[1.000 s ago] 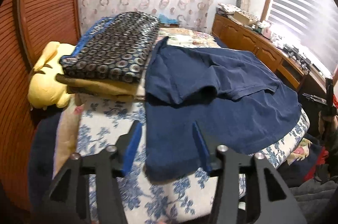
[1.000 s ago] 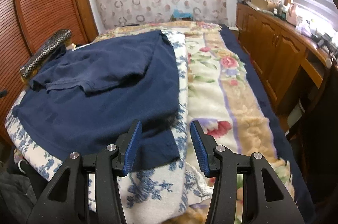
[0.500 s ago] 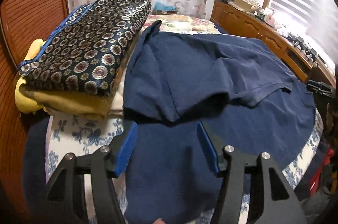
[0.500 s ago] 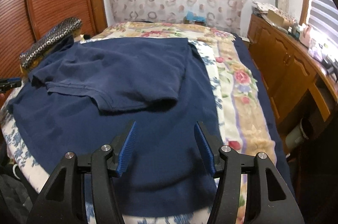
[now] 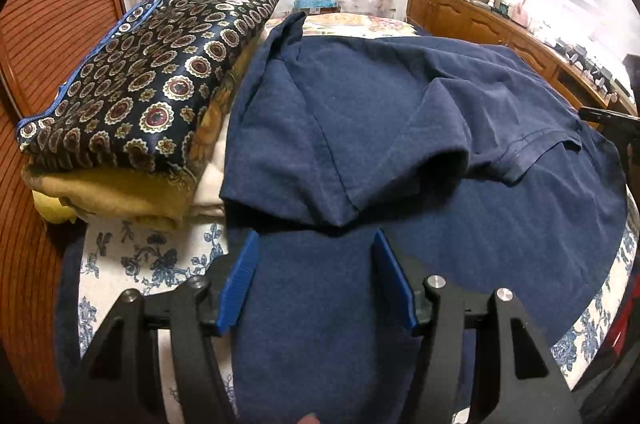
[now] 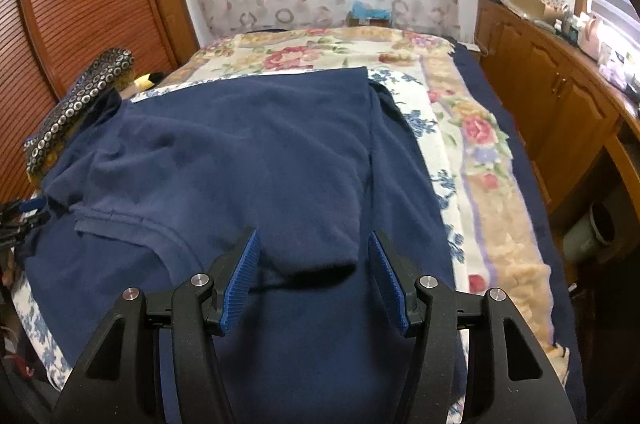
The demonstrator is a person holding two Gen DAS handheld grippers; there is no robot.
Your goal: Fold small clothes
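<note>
Two grippers hover over one navy T-shirt (image 5: 440, 128), which lies spread on the bed (image 6: 472, 128) with its upper part already folded down over its lower part. The landmark for all positions below is the folded edge of that upper layer.

Left gripper (image 5: 316, 276): jaws stand apart and grip nothing. It sits just on the near side of the folded edge, at the corner closest to the stack of folded fabrics (image 5: 148, 80). Only the single lower layer of cloth lies beneath the jaws.

Right gripper (image 6: 312, 272): jaws stand apart and grip nothing. The folded edge, here a hanging sleeve corner, lies between and just beyond the blue pads (image 6: 240, 280).

Probable step: each gripper takes one corner of the shirt for the next fold.

Failure risks, as judged from this position:
- Closing on the lower layer alone, or on both layers together, drags the folded part out of alignment. Cause: the layers overlap at the folded edge and share one colour, so the edge is hard to separate.
- Unequal grips at the two corners skew the fold. Cause: the edge is wrinkled and sags near the right gripper.
- The shirt catches the stack of folded fabrics. Cause: the collar end touches that stack.
- The floral bed cover (image 5: 152, 256) is pinched with the shirt. Cause: it lies directly beneath.
</note>
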